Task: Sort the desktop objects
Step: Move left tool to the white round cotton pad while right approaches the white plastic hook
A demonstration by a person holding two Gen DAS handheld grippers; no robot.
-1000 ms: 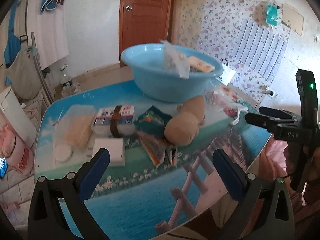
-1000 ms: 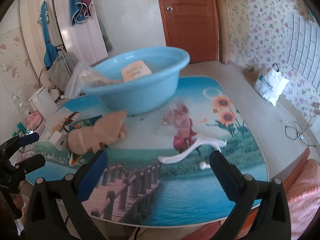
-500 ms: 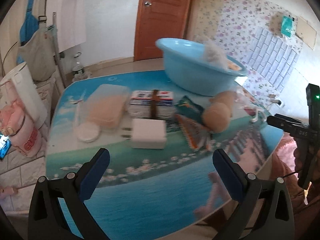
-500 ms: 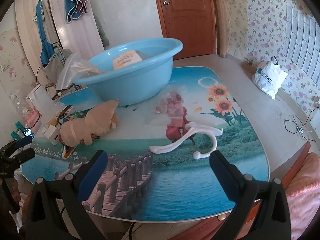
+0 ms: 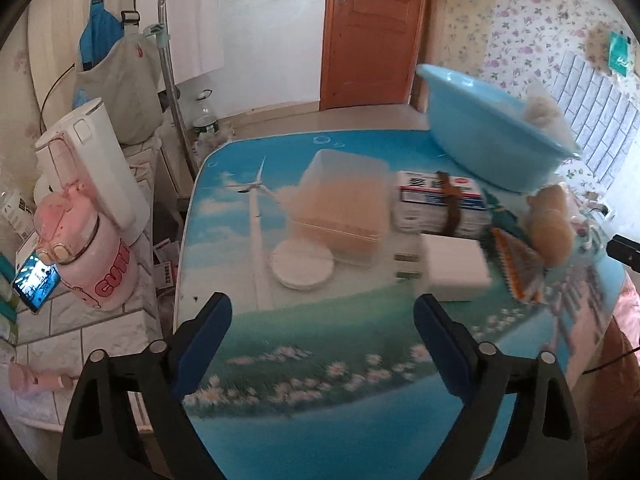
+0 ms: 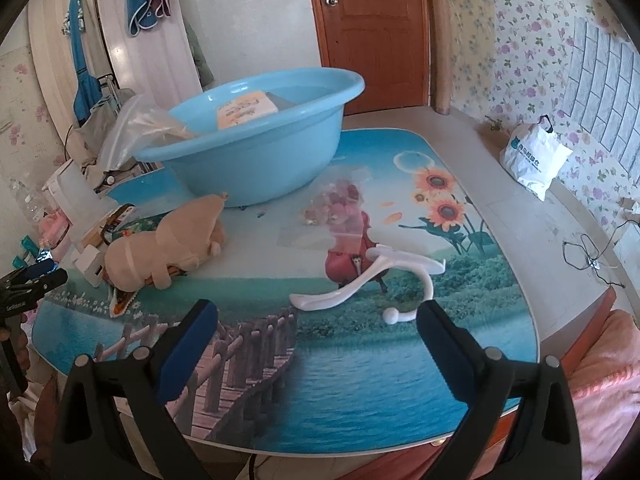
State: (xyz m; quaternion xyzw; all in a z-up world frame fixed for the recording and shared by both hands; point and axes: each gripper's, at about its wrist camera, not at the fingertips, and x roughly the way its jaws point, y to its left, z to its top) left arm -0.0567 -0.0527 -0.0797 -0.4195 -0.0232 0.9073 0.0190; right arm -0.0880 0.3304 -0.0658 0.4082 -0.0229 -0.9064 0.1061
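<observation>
A light blue basin (image 6: 256, 136) stands at the back of the picture-printed table (image 6: 360, 380) with a bag and a booklet in it; it also shows in the left wrist view (image 5: 492, 132). My left gripper (image 5: 322, 320) is open and empty, short of a white round lid (image 5: 302, 263), a clear plastic box (image 5: 340, 204), a white charger (image 5: 452, 266) and a strapped packet (image 5: 440, 204). My right gripper (image 6: 318, 328) is open and empty, just short of a white plastic hook (image 6: 372, 276). A beige plush toy (image 6: 168, 244) lies left of it.
A clear bag of small pieces (image 6: 332, 212) lies in front of the basin. A colourful pamphlet (image 5: 516, 260) lies by the plush. Off the table's left stand a white kettle (image 5: 92, 168), a pink jug (image 5: 92, 256) and a phone (image 5: 36, 280). A white bag (image 6: 532, 160) sits on the floor.
My left gripper has swung left, so the box, lid and charger now lie ahead of it. My right gripper has edged forward toward the white hook. Both stay open.
</observation>
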